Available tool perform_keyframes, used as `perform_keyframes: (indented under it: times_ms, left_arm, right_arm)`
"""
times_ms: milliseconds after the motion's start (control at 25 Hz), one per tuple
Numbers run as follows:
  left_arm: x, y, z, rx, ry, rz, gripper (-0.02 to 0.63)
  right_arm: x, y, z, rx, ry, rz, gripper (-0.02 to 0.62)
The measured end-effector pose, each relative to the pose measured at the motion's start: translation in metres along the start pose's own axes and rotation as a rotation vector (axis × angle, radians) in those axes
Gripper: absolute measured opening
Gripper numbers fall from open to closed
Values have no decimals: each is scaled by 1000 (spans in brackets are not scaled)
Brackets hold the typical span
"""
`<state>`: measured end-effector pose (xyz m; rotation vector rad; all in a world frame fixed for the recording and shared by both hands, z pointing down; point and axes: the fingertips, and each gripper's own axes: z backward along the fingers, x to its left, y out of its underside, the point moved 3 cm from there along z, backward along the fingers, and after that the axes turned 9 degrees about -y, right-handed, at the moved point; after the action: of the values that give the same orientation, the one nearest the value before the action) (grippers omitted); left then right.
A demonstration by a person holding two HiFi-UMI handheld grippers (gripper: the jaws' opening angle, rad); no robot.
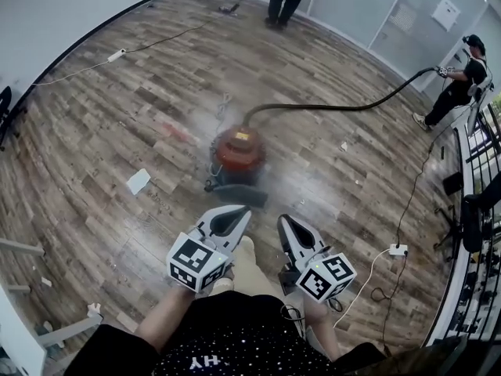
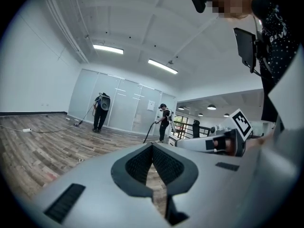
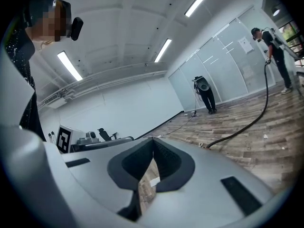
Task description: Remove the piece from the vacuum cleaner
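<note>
**Head view.** The vacuum [image 1: 239,151] – a red canister – stands on the wood floor [image 1: 117,124], ahead of both grippers and well apart from them. A black hose [image 1: 337,106] runs from its top to a person [image 1: 462,81] at the far right. A dark piece [image 1: 239,195] lies against the near side of the canister; this is probably the part to remove, though its joint cannot be made out. The left gripper [image 1: 237,211] and right gripper [image 1: 285,222] are held side by side at waist height, pointing toward the vacuum. The approach has not begun.

Procedure, as judged:
- Step closer and lower both grippers.
- Spread the jaws before contact.
- Brace the canister with one gripper and pull the piece with the other. The canister looks free to move and may follow the pull.

Writing: a yellow label [image 1: 243,135] on the canister is too small to read. The shirt [image 1: 207,361] shows the letters "HY". Each marker cube carries square codes only.

**Left gripper view.** The left gripper [image 2: 152,146] has its jaws fully together, with nothing between the pads – floor shows through the gap behind them. No writing is legible.

**Right gripper view.** The right gripper [image 3: 153,141] is likewise closed and empty. The hose [image 3: 247,125] crosses the floor beyond it. No writing is legible.
</note>
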<state>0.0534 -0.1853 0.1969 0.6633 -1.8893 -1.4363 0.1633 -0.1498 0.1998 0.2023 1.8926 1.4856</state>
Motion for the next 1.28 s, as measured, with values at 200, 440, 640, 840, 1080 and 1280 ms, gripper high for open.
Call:
perform_keyframes:
  times_ms: [200, 440, 640, 840, 1080, 1280]
  left_arm:
    - [28, -10, -41, -11, -19, 2, 9]
    - [50, -30, -100, -58, 7, -3, 9]
    - [72, -33, -134, -73, -16, -35, 9]
    - [97, -11, -151, -50, -40, -36, 9]
    - [126, 43, -164, -27, -63, -41, 9]
    - [150, 90, -181, -37, -91, -39, 9]
  right_arm:
    - [-38, -23, -33, 2, -36, 2, 12]
    - [-93, -55, -66, -29, -94, -4, 12]
    - [-130, -61, -89, -23, -123, -14, 12]
    - [-158, -45, -105, -9, -111, -22, 12]
    - [-190, 2, -121, 19, -104, -7, 12]
    - [-225, 41, -133, 17, -87, -11, 12]
